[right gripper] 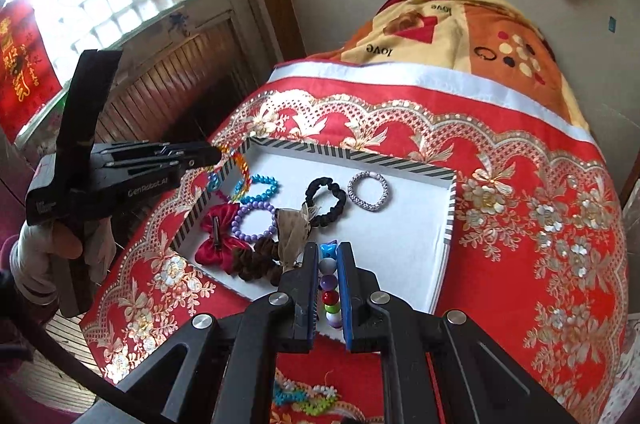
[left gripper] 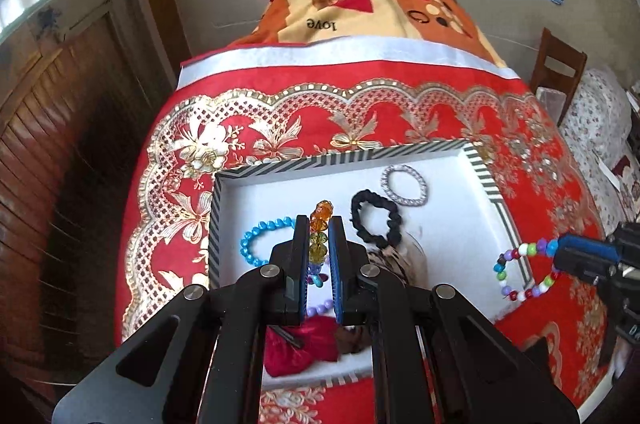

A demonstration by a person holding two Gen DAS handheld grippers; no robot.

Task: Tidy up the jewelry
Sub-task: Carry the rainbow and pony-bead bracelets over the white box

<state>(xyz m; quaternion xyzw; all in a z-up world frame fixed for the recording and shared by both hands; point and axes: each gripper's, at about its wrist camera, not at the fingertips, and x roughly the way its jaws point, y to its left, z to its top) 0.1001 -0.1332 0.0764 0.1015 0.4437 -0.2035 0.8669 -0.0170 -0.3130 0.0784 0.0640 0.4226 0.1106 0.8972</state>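
Note:
My left gripper (left gripper: 319,224) is shut on a crystal bead bracelet (left gripper: 320,214) of orange, yellow and purple beads, held over the left part of the white tray (left gripper: 478,159) with its striped rim. My right gripper (right gripper: 329,248) is shut on a multicolour bead bracelet (right gripper: 330,290) above the tray's near edge. The left wrist view shows that bracelet (left gripper: 516,274) hanging from the right gripper (left gripper: 558,256) over the tray's right rim. In the tray (right gripper: 360,155) lie a blue bracelet (right gripper: 260,188), a purple one (right gripper: 256,224), a black scrunchie (right gripper: 326,199) and a silver bracelet (right gripper: 368,195).
A red bow clip (right gripper: 220,238), a brown scrunchie (right gripper: 260,266) and a beige mesh bow (right gripper: 294,228) fill the tray's near left corner. The tray rests on a red and gold cloth (right gripper: 520,224). A gloved hand (right gripper: 36,256) holds the left gripper (right gripper: 218,153). A wooden chair (left gripper: 560,71) stands far right.

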